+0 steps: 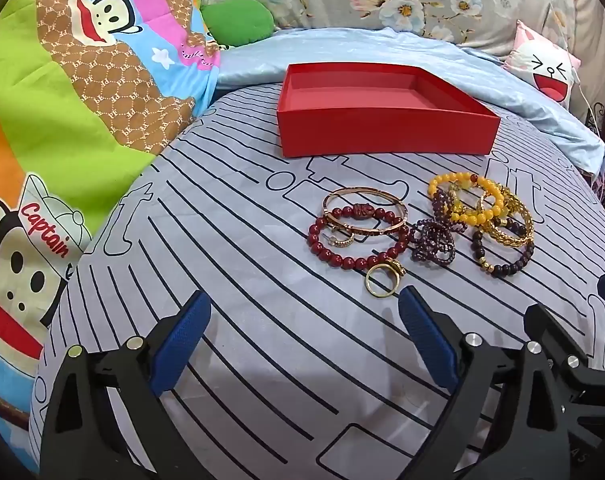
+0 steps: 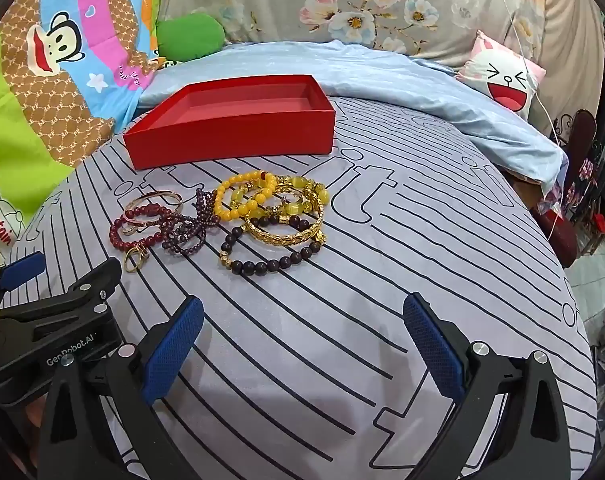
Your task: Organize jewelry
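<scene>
A bed [image 1: 262, 340] with a grey striped sheet carries everything; toward its far side stands an open red box [image 1: 382, 128], its inside bare. Both claws hang over the near sheet with jaws spread wide and nothing between them, the left claw [image 1: 302, 324] and the right claw [image 2: 302, 328] side by side. Between them and the box lies the jewelry: a dark red bead bracelet [image 1: 358, 240], a yellow bead bracelet [image 2: 246, 196], a gold bangle [image 2: 286, 232] and a small gold ring [image 1: 382, 280], clustered and partly overlapping.
</scene>
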